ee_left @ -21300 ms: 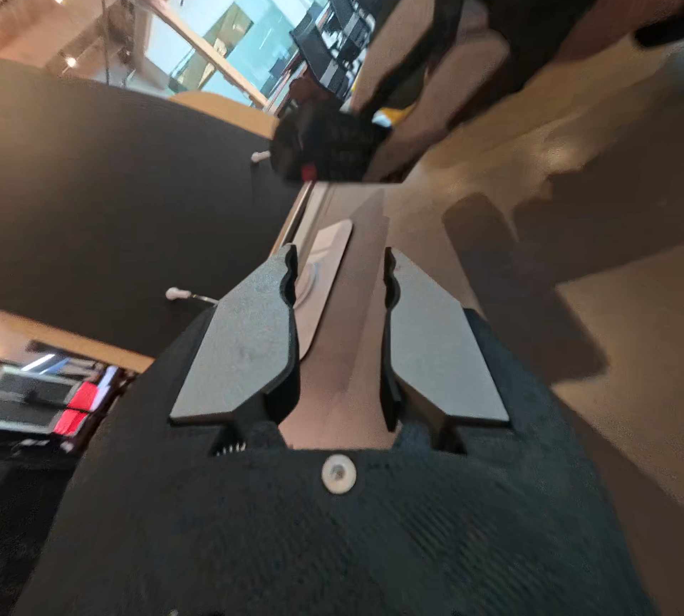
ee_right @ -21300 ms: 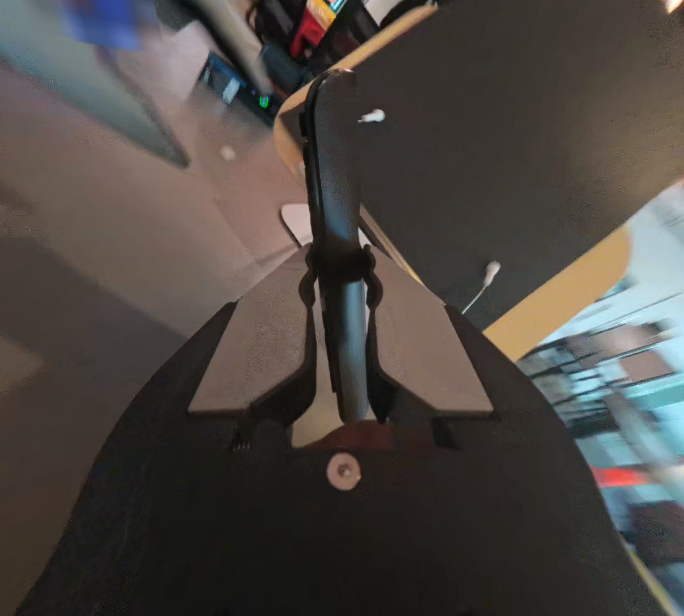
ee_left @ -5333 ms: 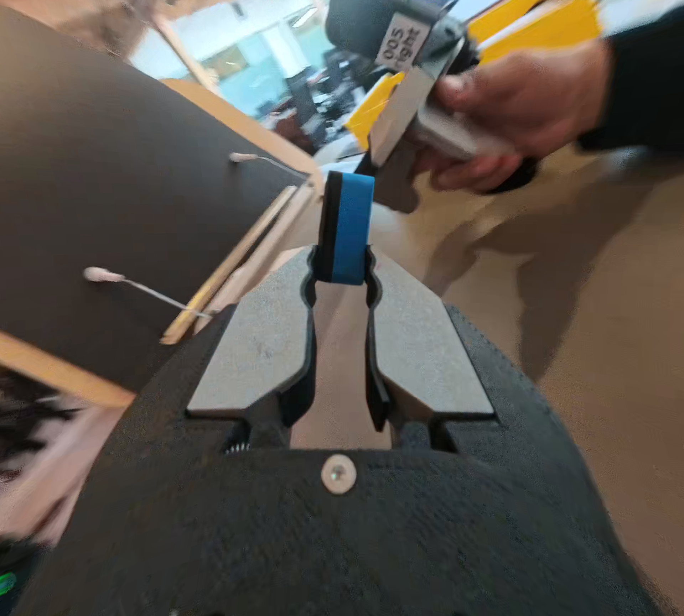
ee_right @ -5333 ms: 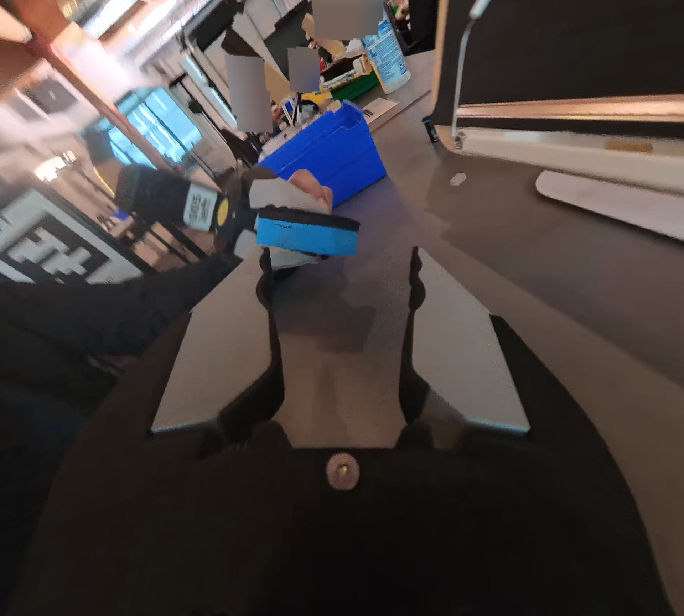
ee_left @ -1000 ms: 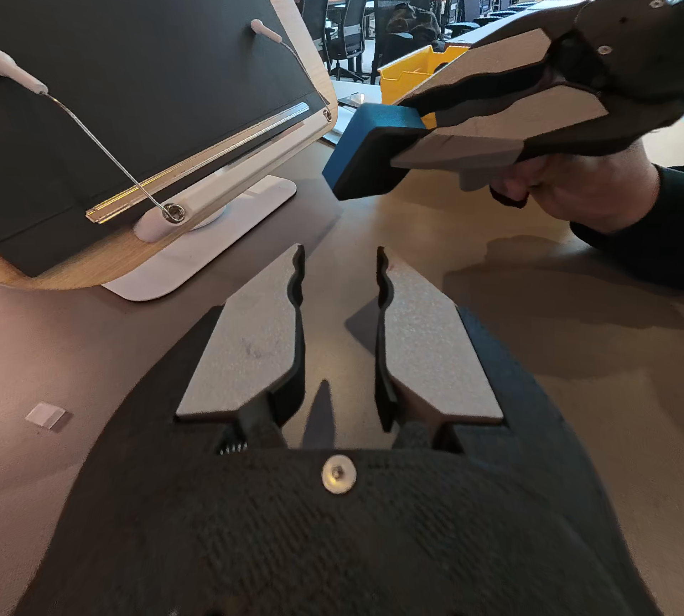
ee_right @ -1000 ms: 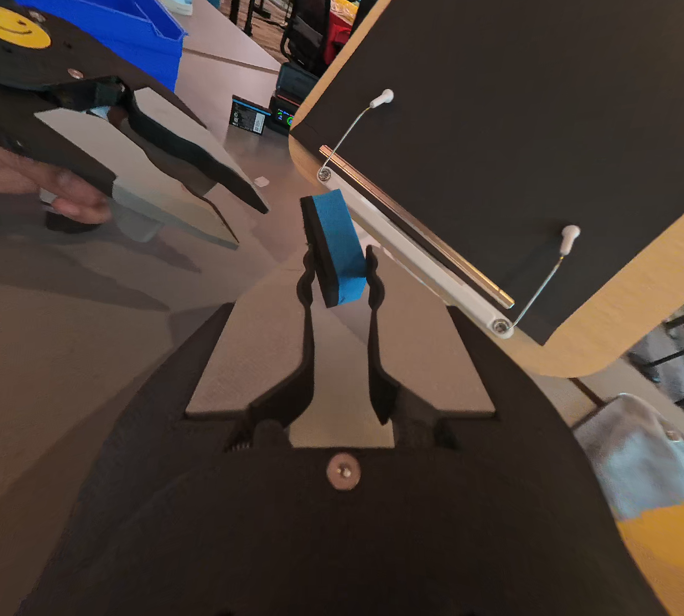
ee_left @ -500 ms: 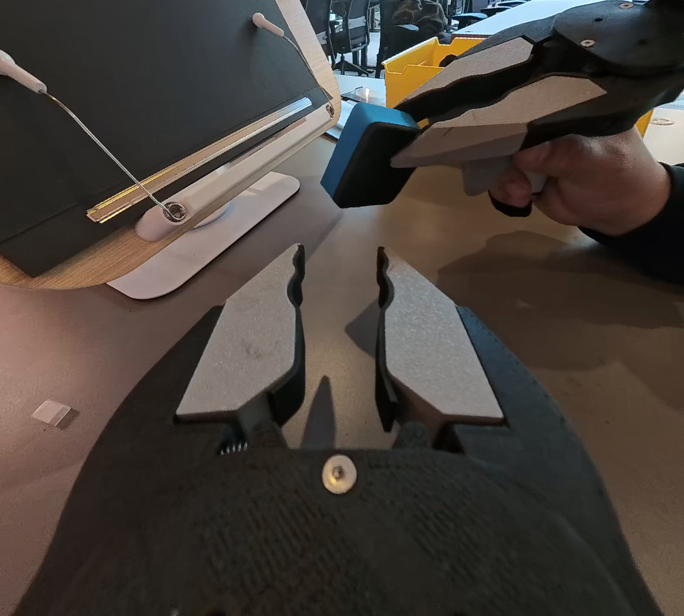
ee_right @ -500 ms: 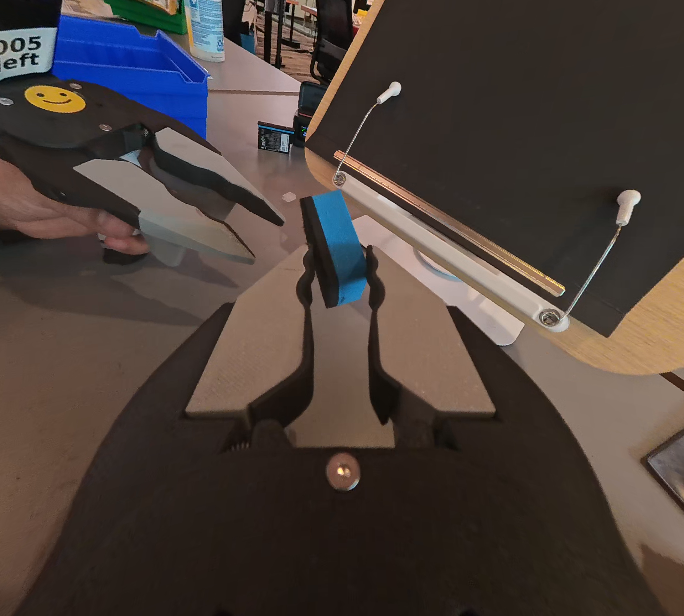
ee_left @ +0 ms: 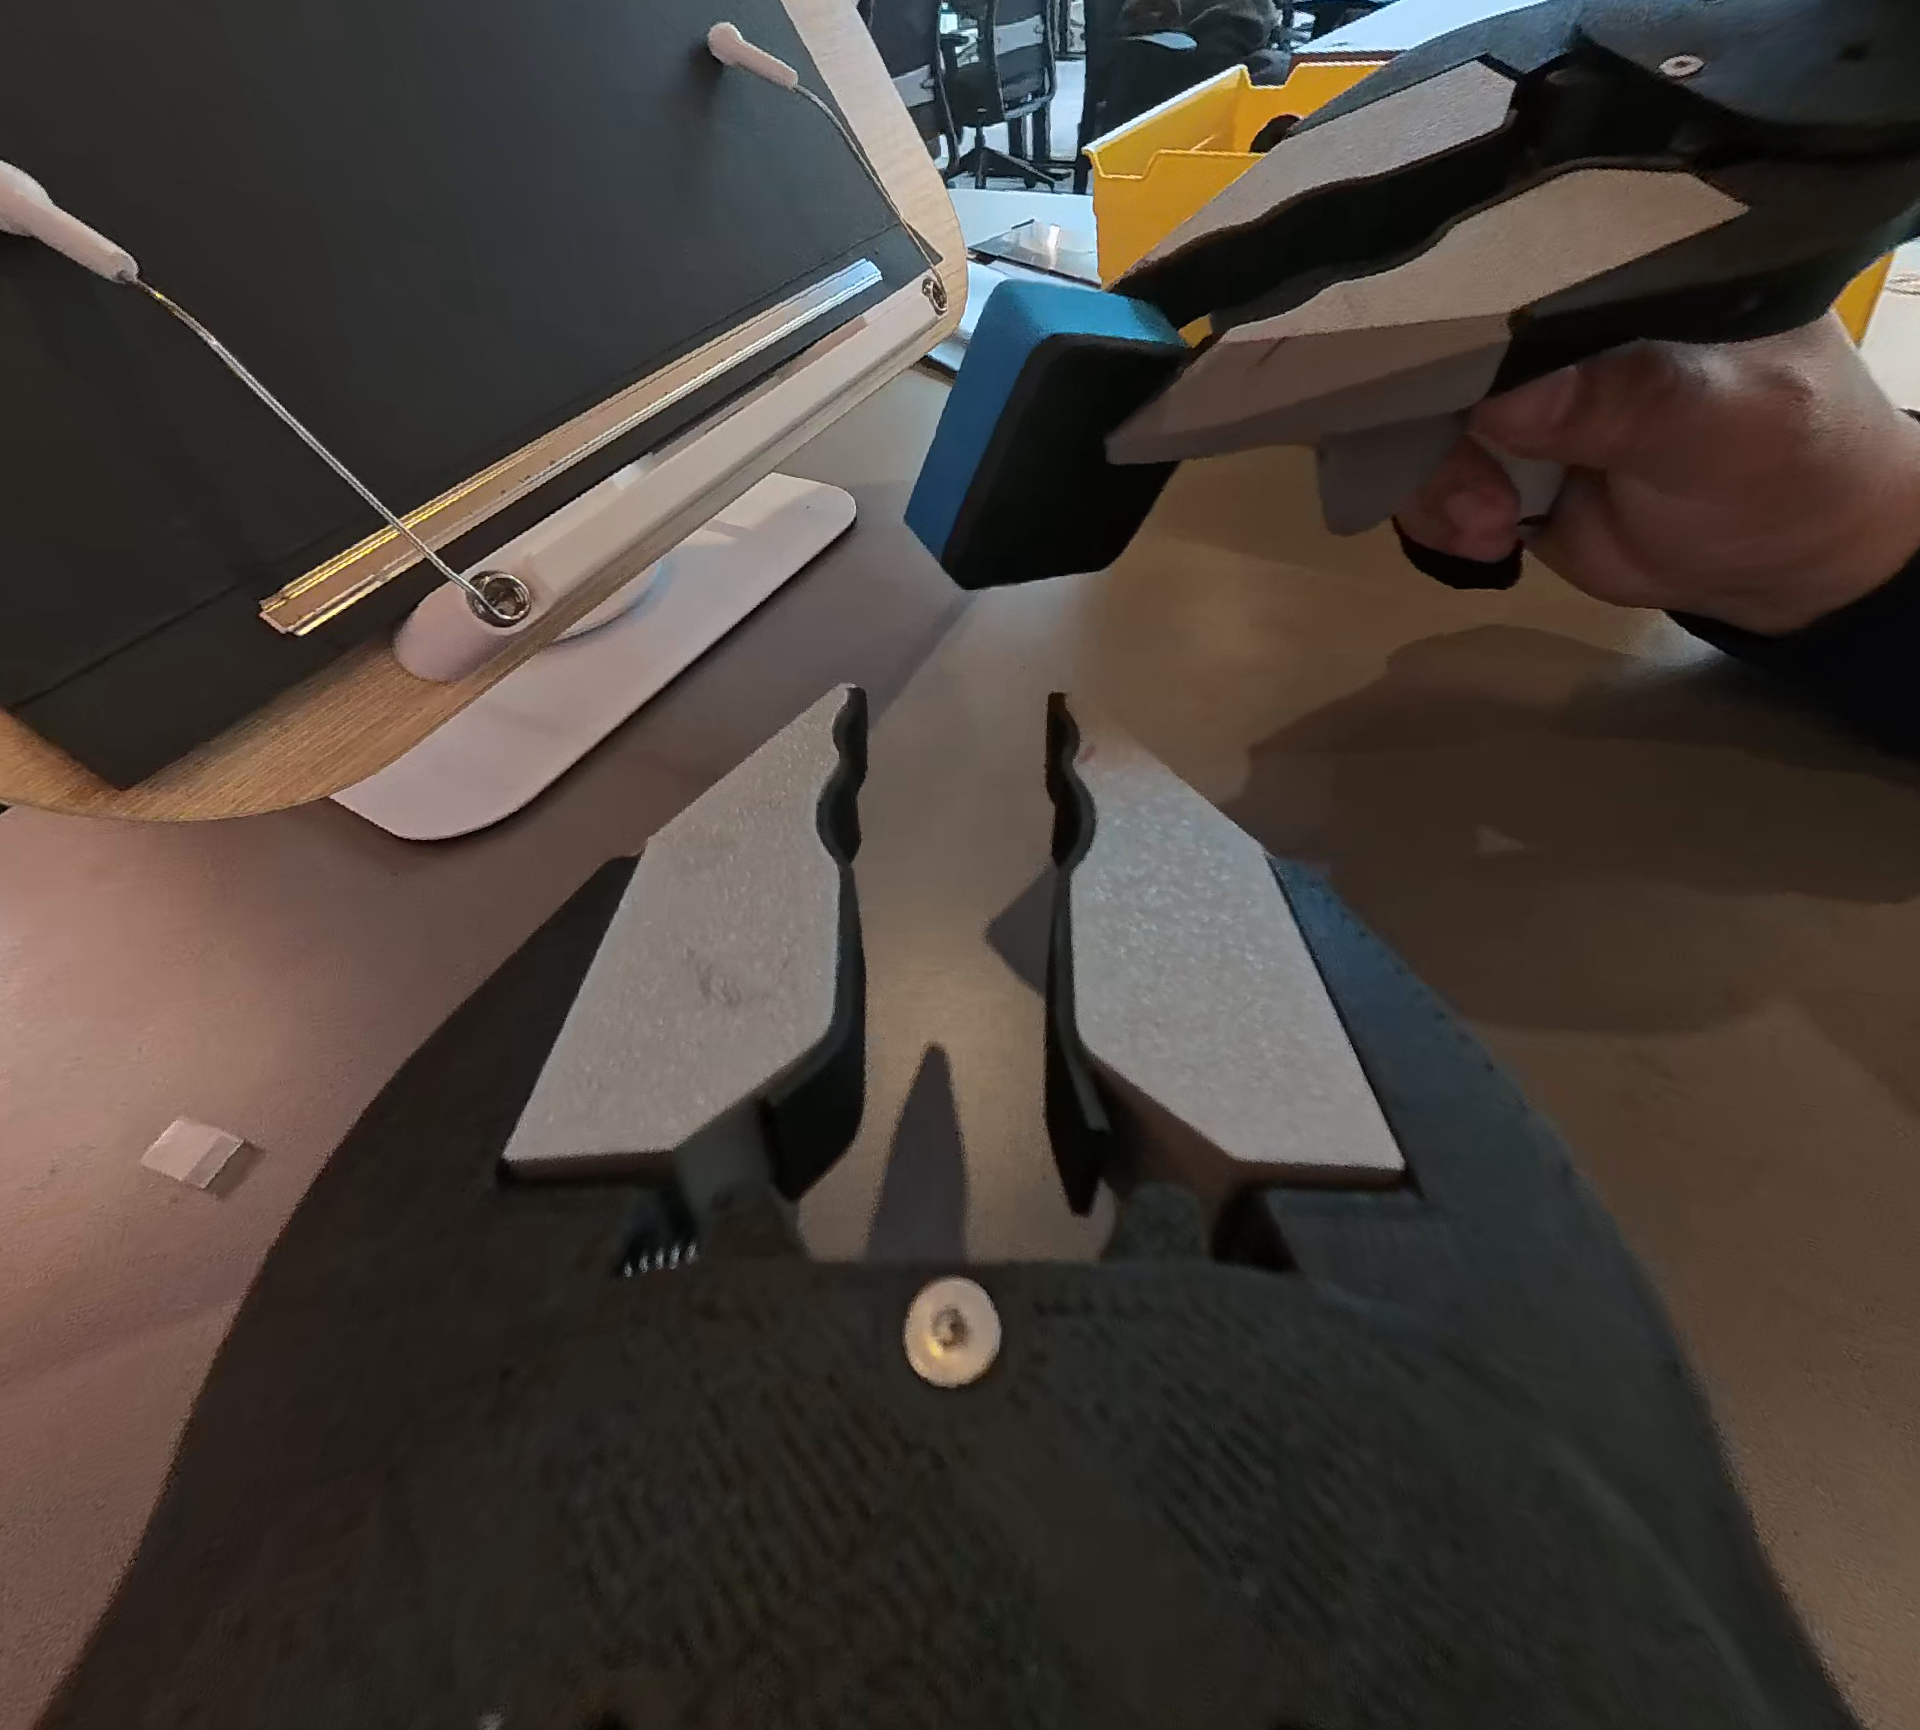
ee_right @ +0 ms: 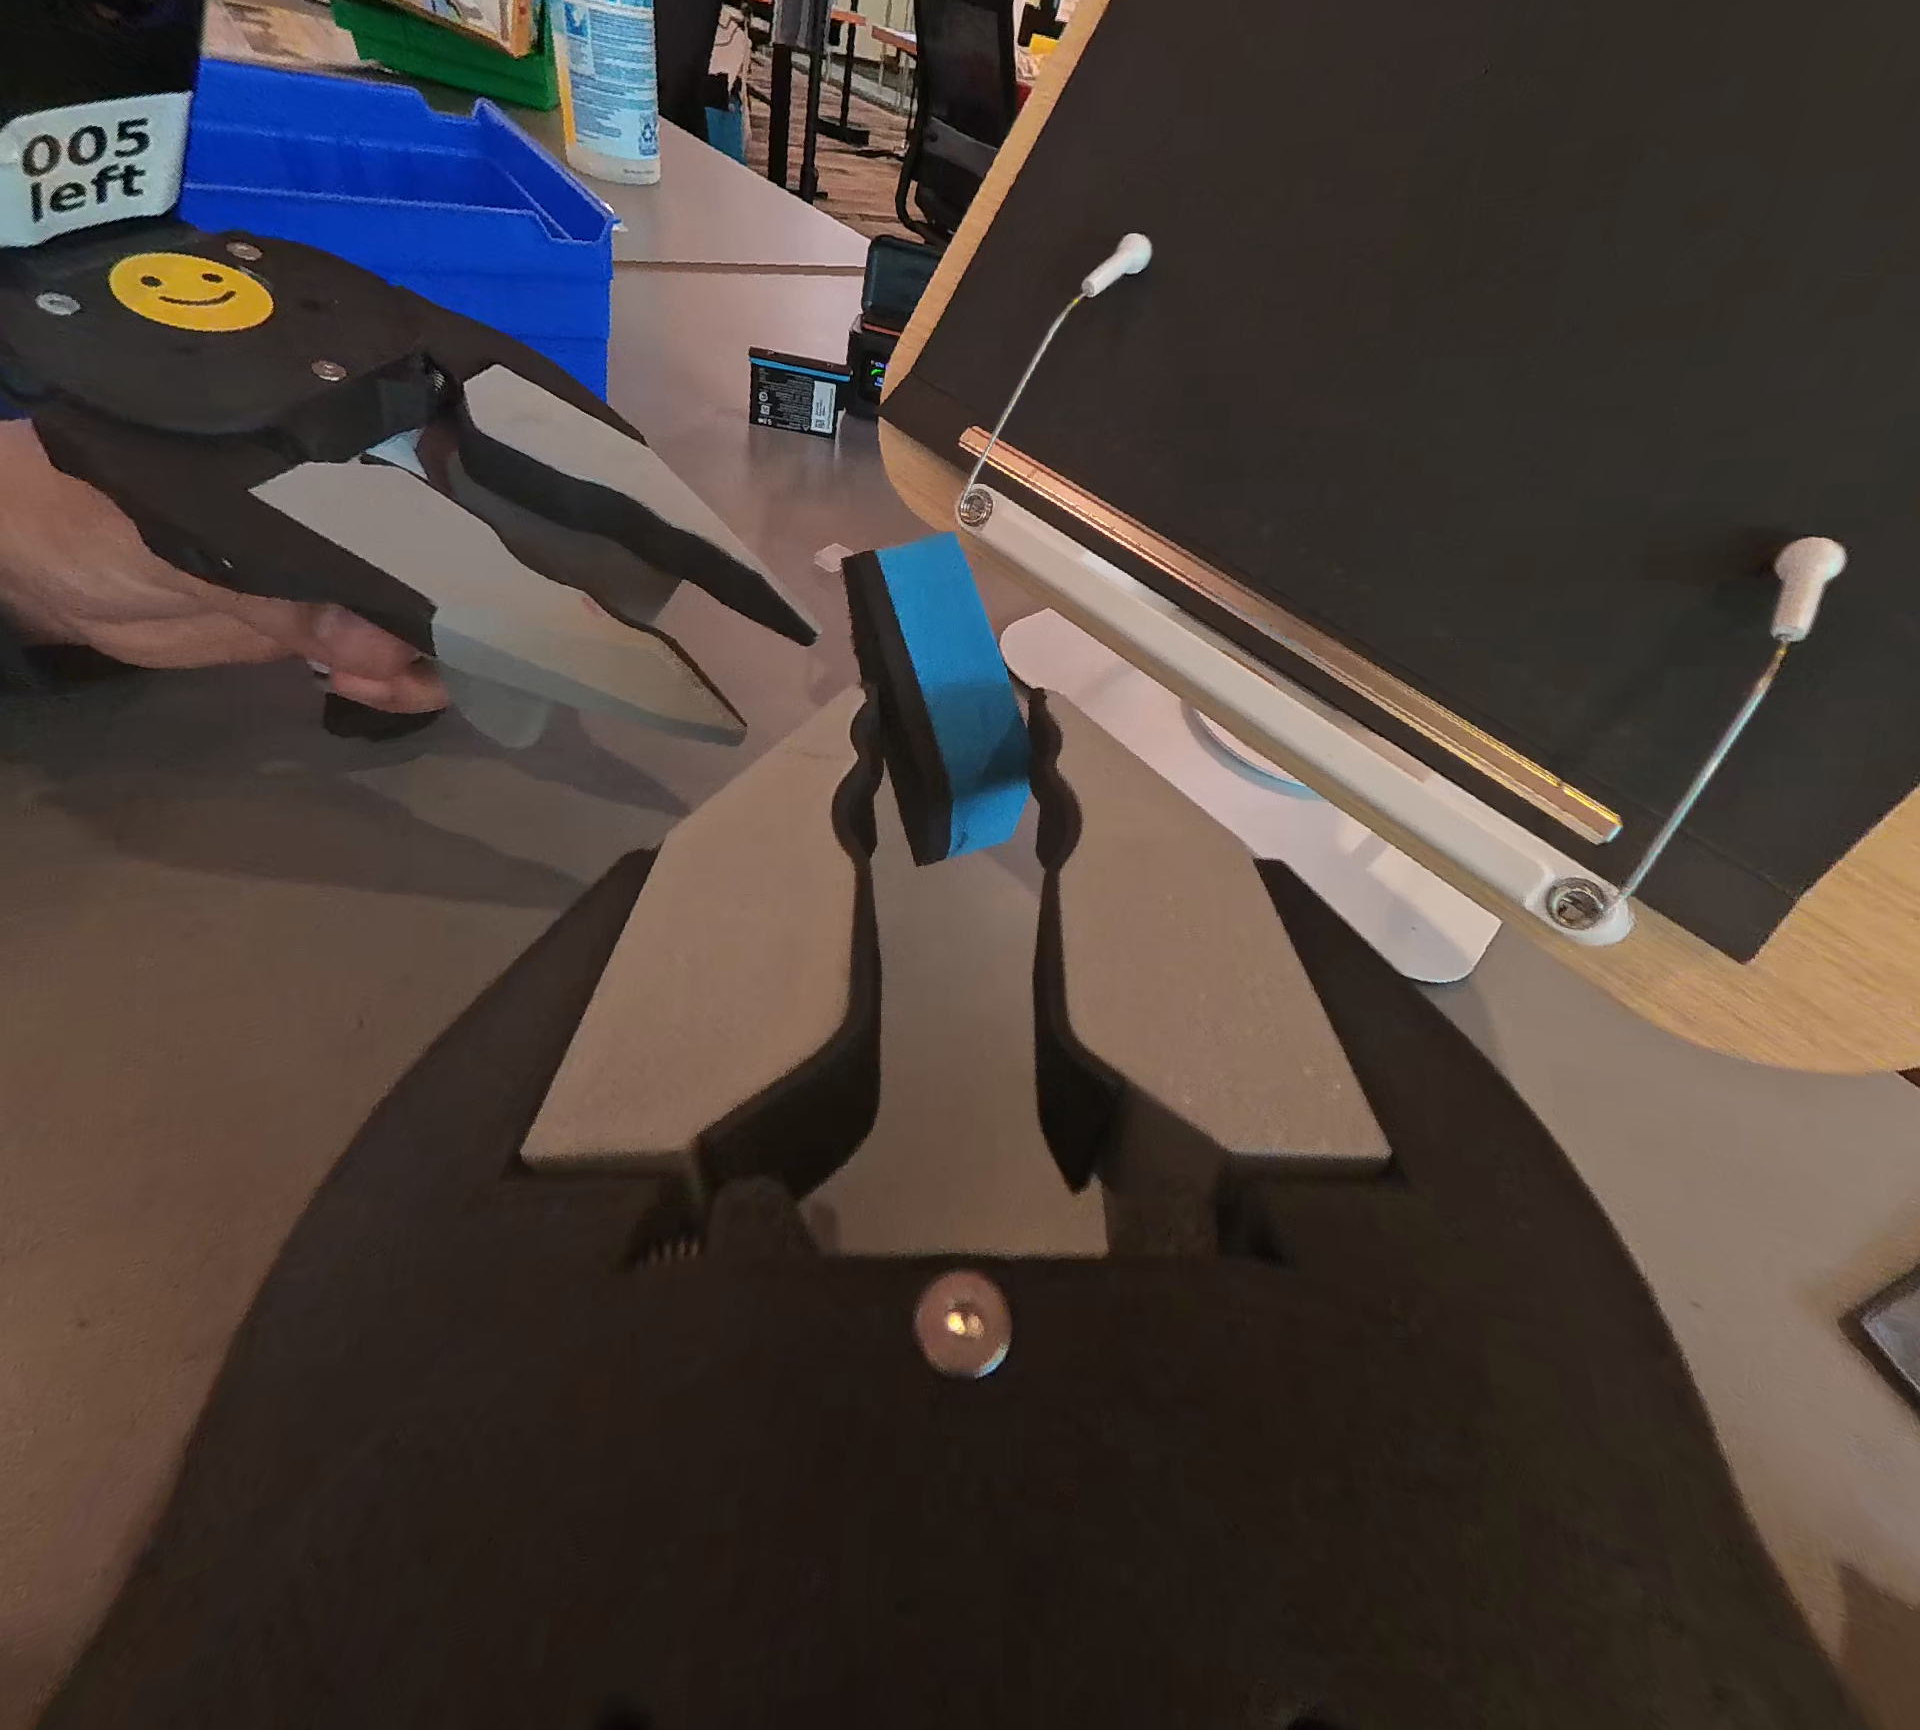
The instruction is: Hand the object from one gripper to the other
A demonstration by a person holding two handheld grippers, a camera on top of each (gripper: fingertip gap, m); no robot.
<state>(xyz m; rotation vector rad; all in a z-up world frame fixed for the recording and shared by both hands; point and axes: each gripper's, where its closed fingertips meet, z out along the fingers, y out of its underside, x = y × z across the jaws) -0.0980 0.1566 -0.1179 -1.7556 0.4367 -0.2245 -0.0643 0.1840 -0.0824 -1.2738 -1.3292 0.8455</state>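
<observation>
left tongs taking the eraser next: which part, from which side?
Probably the free end of the eraser, which sticks out beyond the right tongs toward the board. Come from that end with the left tongs, closing across the blue and black faces.

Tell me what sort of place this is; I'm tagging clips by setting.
Probably an open-plan office or lab workspace: rows of office chairs at desks behind, storage bins on the table, and a cleaning-wipes canister.

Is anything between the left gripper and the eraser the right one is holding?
Nothing visible. The right gripper is shut on the eraser, held in the air, and the open left gripper faces it across an empty gap.
</observation>
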